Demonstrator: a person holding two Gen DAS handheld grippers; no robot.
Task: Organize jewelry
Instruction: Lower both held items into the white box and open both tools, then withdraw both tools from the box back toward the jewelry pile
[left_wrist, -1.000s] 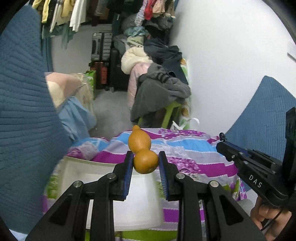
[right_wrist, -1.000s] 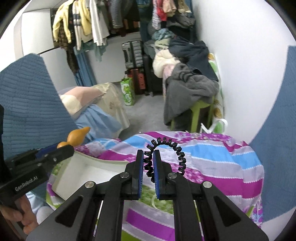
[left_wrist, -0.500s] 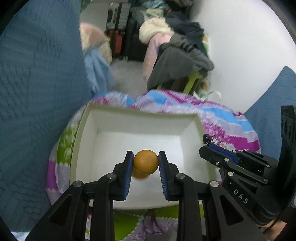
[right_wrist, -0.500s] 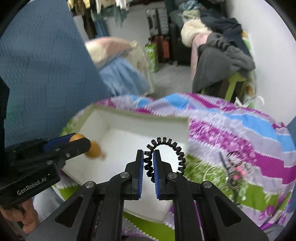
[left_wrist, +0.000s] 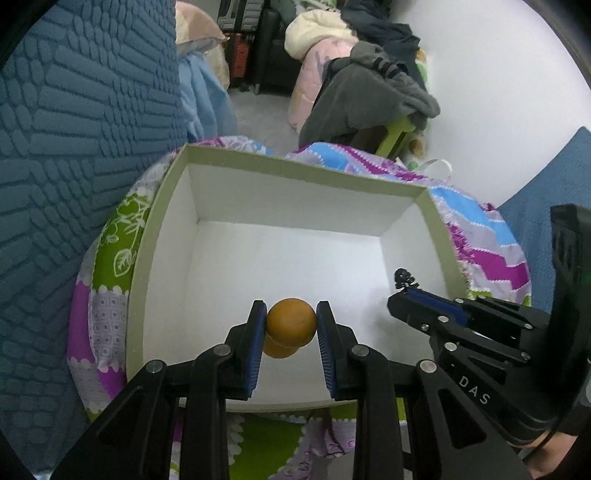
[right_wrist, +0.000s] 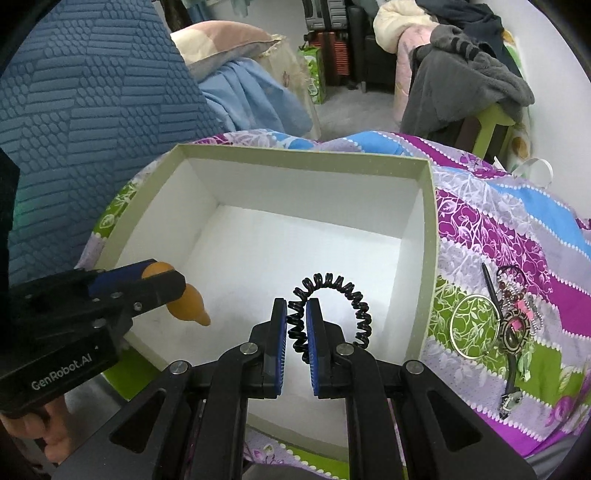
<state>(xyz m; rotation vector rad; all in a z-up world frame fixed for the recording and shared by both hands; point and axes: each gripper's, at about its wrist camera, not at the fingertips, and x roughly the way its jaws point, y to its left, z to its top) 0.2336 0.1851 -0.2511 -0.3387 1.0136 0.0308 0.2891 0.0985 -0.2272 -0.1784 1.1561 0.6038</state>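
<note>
A white box (left_wrist: 173, 236) with a pale green rim sits open on a patchwork cloth (right_wrist: 491, 229) of purple, blue and green, and both grippers hang over it. The left gripper (left_wrist: 291, 325) is clamped on an orange gourd-shaped charm (left_wrist: 291, 321) — its round belly is pinched between the blue pads, and from the right wrist view its narrow end (right_wrist: 192, 308) points down and inward over the box's left side, above the white floor; whether it touches the floor I cannot tell. The right gripper (right_wrist: 296, 321) is over the near middle of the box, its jaws squeezed nearly together on one side of a black spiral hair tie (right_wrist: 332, 295), whose loop arcs up and to the right of the fingers, clear of the box floor. Seen from the left wrist, only a small black knot of that coil (left_wrist: 404, 277) shows above the right gripper's tip, near the box's right wall. Outside the box, just beyond its right wall, more pieces lie on the cloth — a thin silver hoop (right_wrist: 474, 325), a round patterned pendant (right_wrist: 513, 330) touching it, a tangle of beaded chain (right_wrist: 517, 288) and a dark hairpin (right_wrist: 489, 282). Past the far side of the box a grey garment (right_wrist: 461, 81) is heaped over a green stool.
</note>
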